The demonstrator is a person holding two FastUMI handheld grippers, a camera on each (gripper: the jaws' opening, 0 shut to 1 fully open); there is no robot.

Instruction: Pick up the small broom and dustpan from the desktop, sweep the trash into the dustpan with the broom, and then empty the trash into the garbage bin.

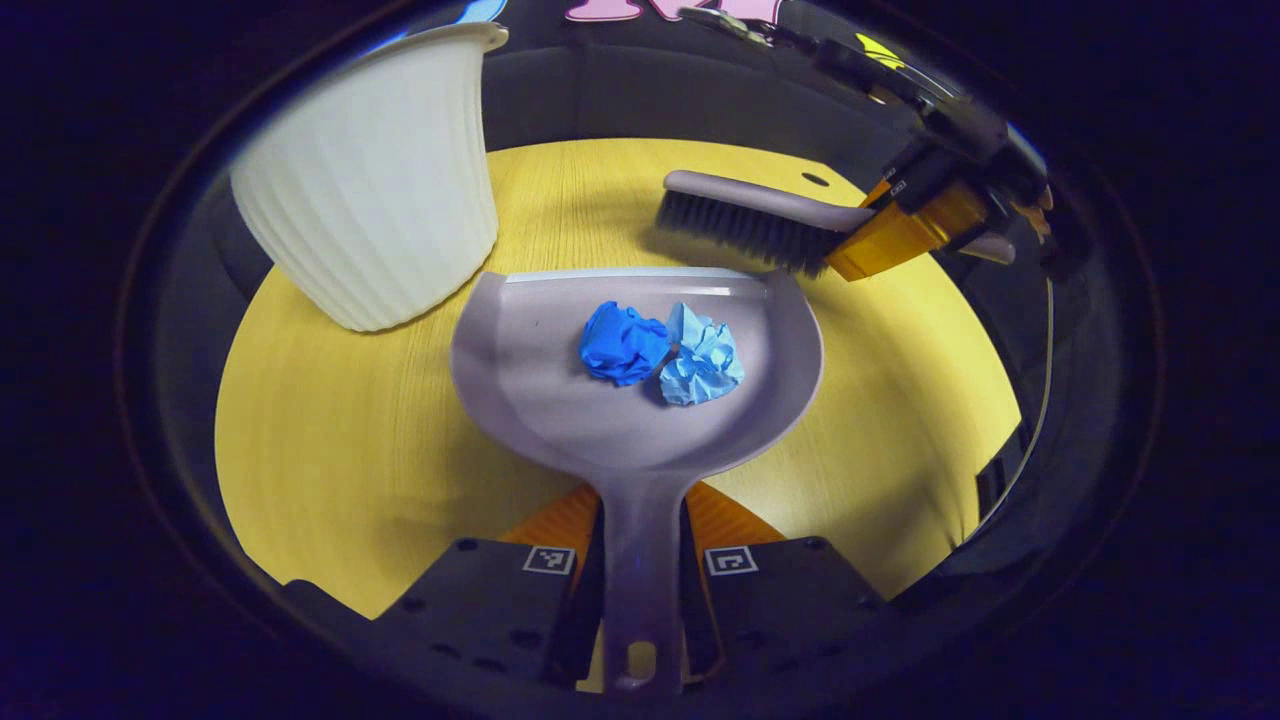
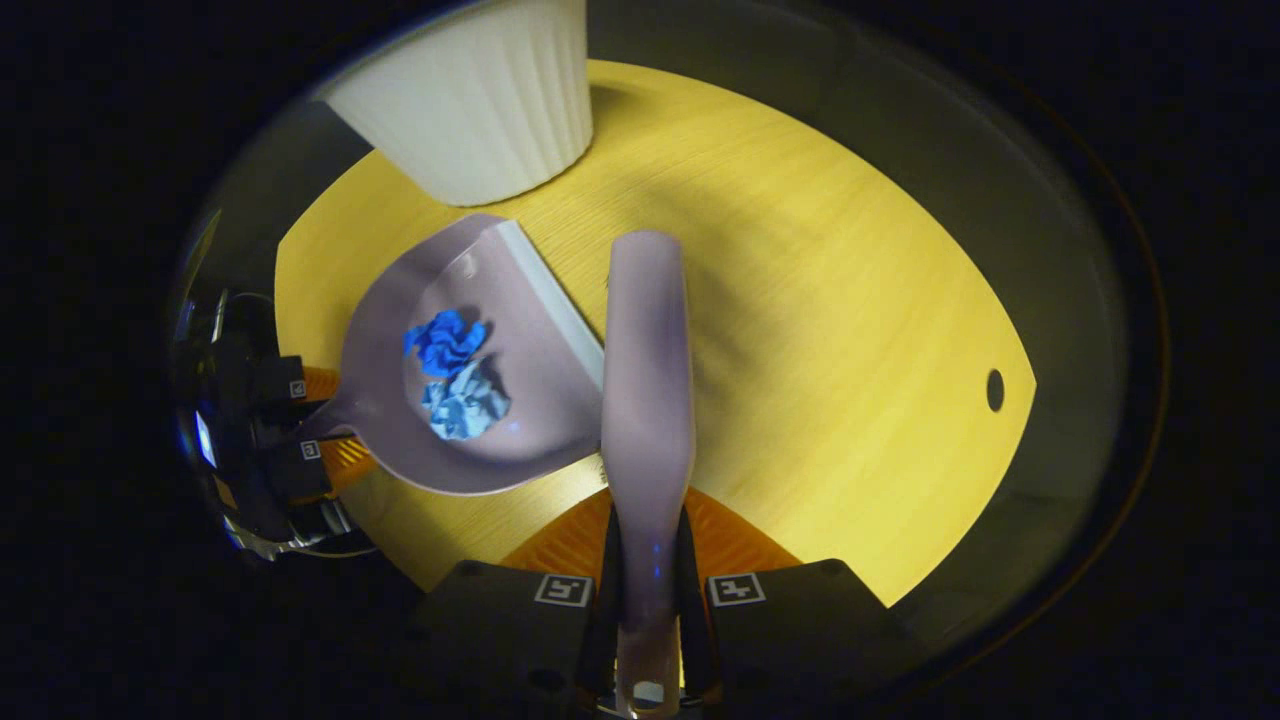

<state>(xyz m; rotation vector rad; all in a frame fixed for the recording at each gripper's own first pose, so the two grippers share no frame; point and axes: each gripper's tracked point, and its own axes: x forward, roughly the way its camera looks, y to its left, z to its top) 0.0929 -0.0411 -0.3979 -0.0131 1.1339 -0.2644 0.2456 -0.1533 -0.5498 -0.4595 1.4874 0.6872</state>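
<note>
Left gripper view is showing the left gripper (image 1: 640, 575) clamping the dustpan (image 1: 560, 370) handle, both paper balls (image 1: 660, 352) lying inside; farther off, the right gripper (image 1: 905, 225) is gripping the broom (image 1: 745, 215). Tipping toward the far-left garbage bin (image 1: 375, 190) should go slowly, pan level until over the rim. No readable writing is showing.
</note>
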